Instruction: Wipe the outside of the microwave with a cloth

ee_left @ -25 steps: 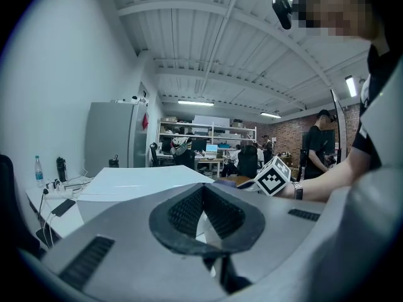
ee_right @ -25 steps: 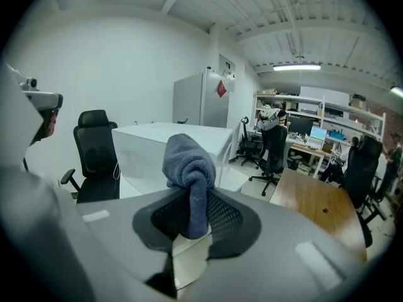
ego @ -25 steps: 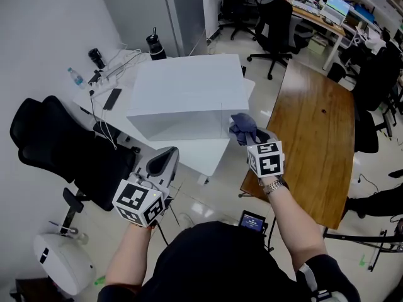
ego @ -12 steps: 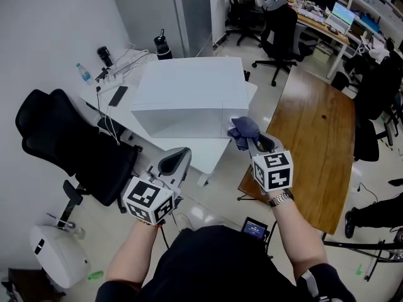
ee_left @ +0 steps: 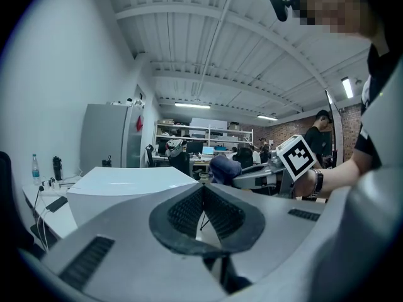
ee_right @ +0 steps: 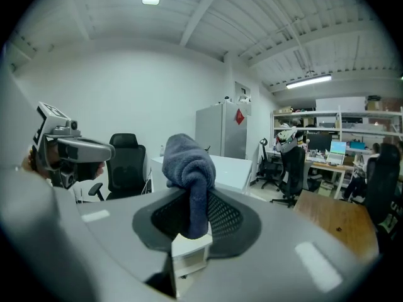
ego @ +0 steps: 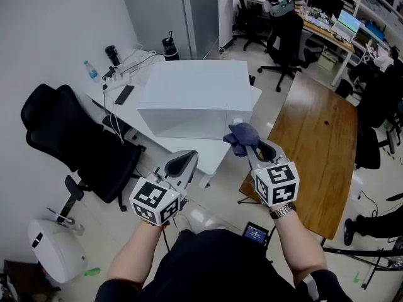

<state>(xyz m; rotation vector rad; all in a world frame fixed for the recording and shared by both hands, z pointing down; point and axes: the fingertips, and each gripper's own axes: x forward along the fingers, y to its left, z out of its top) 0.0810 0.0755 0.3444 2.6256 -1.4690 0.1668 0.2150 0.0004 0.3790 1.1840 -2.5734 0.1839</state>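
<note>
The white box-shaped microwave (ego: 195, 96) stands on a white table (ego: 211, 159); it also shows in the left gripper view as the microwave (ee_left: 126, 184) and in the right gripper view as the microwave (ee_right: 230, 168). My right gripper (ego: 247, 145) is shut on a bunched dark blue cloth (ego: 241, 136), held in the air just off the microwave's front right corner. The cloth (ee_right: 187, 162) sticks up from between the right gripper (ee_right: 192, 197) pads. My left gripper (ego: 186, 157) hovers in front of the table edge, its jaws shut with nothing between them, the left gripper (ee_left: 203, 190) pointing at the microwave.
A black office chair (ego: 75, 137) stands left of the table. Bottles, a phone and cables (ego: 119, 68) lie at the table's back left. A wooden table (ego: 315, 137) is on the right, a tall grey cabinet (ego: 189, 11) behind, a white round device (ego: 53, 250) on the floor.
The right gripper has lifted with the cloth, its marker cube now larger in the head view. The left gripper has shifted a little toward the table.
</note>
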